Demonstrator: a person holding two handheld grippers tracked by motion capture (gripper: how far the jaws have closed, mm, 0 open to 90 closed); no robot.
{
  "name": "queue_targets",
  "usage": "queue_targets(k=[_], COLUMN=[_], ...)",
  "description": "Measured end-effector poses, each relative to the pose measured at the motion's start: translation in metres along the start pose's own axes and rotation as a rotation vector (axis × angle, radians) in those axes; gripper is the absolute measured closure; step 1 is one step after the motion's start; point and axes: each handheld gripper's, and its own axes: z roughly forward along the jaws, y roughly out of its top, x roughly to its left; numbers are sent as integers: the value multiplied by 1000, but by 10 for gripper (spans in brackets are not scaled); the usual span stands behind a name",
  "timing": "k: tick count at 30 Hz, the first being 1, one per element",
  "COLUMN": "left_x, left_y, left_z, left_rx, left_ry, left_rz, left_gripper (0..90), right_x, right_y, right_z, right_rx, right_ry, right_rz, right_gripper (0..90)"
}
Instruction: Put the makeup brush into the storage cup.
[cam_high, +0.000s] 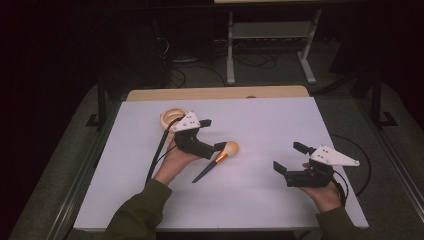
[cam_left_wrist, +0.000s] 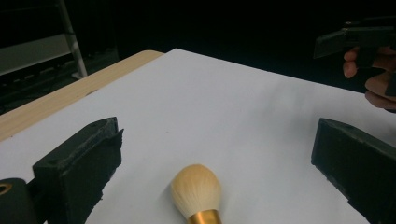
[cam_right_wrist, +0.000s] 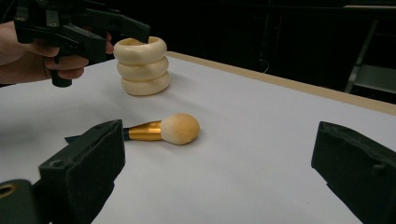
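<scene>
High view shows the white table (cam_high: 280, 130) as the biggest thing here, with a strip of bare wooden edge (cam_high: 215, 93) along its far side and dark floor with a grey metal stand (cam_high: 270, 35) beyond. Two forearms in olive sleeves (cam_high: 137, 212) come in from the near edge. The left gripper (cam_high: 220, 146) sits left of the table's centre, held low and angled toward the middle, its jaws spread wide; in the left gripper view the two black jaws stand well apart with the brush head between them but touching neither. The right gripper (cam_high: 287, 159) is held over the near right part of the table, well apart from the left one, its jaws likewise spread with nothing between them but bare table. Behind the left hand (cam_high: 175, 160), near the far left of the table, stands a cream holder (cam_right_wrist: 141, 66) made of three stacked rings, upright and open at the top. The makeup brush (cam_high: 217, 159) lies flat on the table just by the left gripper's jaws, its dark handle pointing toward the near edge and its fluffy cream head (cam_left_wrist: 196, 189) toward the far side, joined by a gold ferrule (cam_right_wrist: 144, 131). In the right gripper view the brush lies near the holder, not touching it.
</scene>
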Motion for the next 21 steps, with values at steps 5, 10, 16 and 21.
queue_targets(k=[5,10,16,21], left_x=[-1,0,-2,-3], left_y=[3,7,14,13], left_z=[6,15,25,30], left_rx=[-5,-6,-26,1], left_ry=[-7,-12,-28,-18], left_rz=[4,6,-5,0], left_gripper=[14,14,14,14], right_x=[0,1,0,0], right_y=[0,0,0,0], right_z=[0,-1,-1,-2], right_rx=[-3,-5,-4,-8], right_ry=[1,1,0,-4], right_rz=[3,5,5,6], right_gripper=[22,22,22,22])
